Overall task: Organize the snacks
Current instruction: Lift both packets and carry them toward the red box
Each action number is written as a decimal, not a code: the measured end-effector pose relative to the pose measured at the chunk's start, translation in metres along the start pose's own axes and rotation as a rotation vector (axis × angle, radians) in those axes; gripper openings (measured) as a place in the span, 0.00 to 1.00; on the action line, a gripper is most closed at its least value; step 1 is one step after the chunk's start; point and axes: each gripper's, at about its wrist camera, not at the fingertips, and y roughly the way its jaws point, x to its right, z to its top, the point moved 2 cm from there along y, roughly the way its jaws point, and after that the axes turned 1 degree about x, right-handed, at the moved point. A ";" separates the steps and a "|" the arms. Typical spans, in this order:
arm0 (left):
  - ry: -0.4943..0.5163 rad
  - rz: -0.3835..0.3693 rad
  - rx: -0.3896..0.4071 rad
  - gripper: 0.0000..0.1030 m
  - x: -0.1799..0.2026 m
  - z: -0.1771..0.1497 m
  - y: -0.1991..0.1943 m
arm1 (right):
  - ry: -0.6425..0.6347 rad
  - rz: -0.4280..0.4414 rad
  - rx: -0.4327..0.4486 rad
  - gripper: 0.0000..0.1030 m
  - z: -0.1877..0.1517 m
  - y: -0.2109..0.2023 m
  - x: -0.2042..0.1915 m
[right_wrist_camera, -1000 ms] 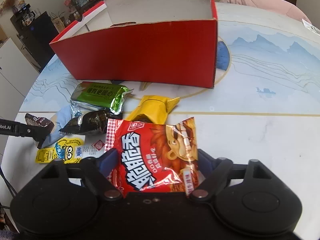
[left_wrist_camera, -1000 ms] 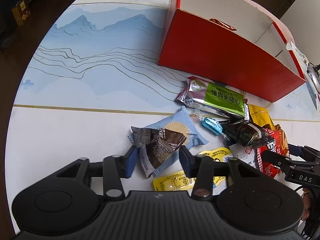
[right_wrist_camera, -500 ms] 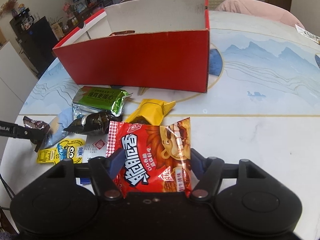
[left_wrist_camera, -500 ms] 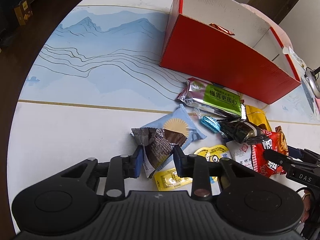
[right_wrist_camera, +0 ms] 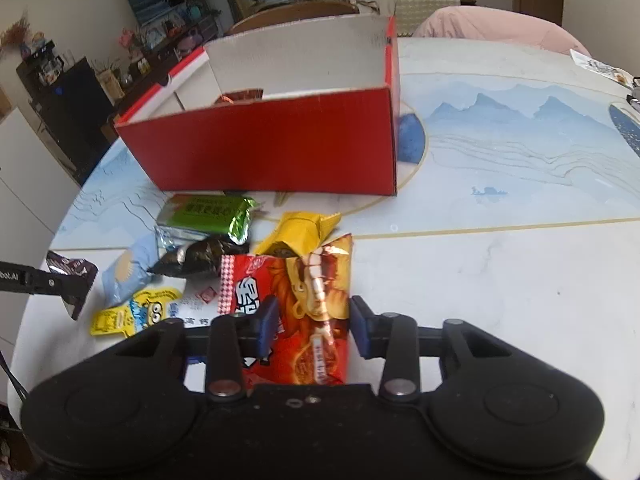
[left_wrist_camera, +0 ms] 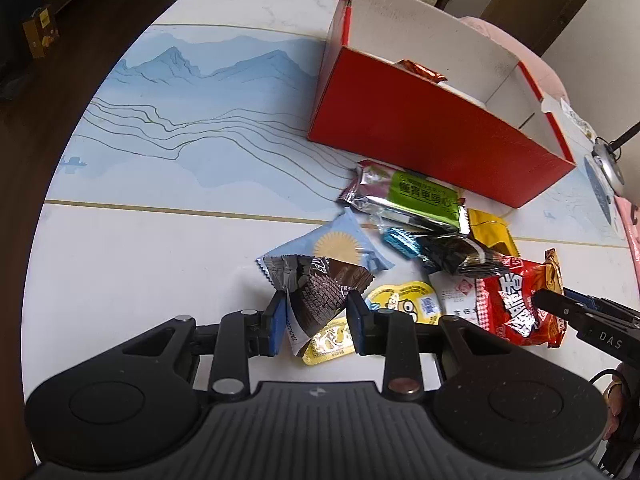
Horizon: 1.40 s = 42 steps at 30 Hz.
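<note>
Left gripper [left_wrist_camera: 316, 322]: blue pads pinch a brown foil packet [left_wrist_camera: 320, 288], crinkled, zigzag-cut end, held off the table near its front edge

Right gripper [right_wrist_camera: 314, 326]: jaws closing on a red snack bag [right_wrist_camera: 304, 312]; glossy plastic, buckled lengthwise between the pads, cartoon print and a checkered end strip

Loose pile just beyond, on the near half of the table [left_wrist_camera: 140, 256]:
- yellow sachet [left_wrist_camera: 404, 300], flat, rounded outline, cartoon face, partly under the brown packet
- pale blue pillow pack [left_wrist_camera: 340, 246] with a sun disc, matt, beside the brown packet
- small blue foil candy [left_wrist_camera: 400, 240], twisted ends, touching a black shiny wrapper [left_wrist_camera: 456, 254]
- green and silver bar pack [left_wrist_camera: 416, 200], metallic crimped ends, close to the box's front wall
- yellow folded wrapper [right_wrist_camera: 300, 232], creased, touching the far end of the red bag

Red cardboard box [left_wrist_camera: 420, 136]: open top, white uncoated inside, long rectangle, at the far side of the table. A copper foil piece [left_wrist_camera: 420, 72] shows above its front wall

Table: round, smooth white top with printed blue mountains, thin contour lines, a gold line across

Room: dark floor at left, black cabinet [right_wrist_camera: 68, 100], cluttered shelves, a pink padded chair back [right_wrist_camera: 500, 24] beyond the far edge
</note>
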 end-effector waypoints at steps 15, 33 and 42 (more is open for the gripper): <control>0.028 -0.036 0.017 0.30 0.010 -0.002 -0.013 | -0.015 0.087 0.050 0.24 0.004 -0.026 -0.015; 0.055 -0.054 0.028 0.30 0.027 -0.006 -0.019 | -0.456 0.219 -0.176 0.98 -0.005 -0.007 -0.025; 0.018 -0.047 0.022 0.30 0.030 -0.008 -0.011 | -0.812 0.181 -0.306 0.93 -0.026 0.033 -0.050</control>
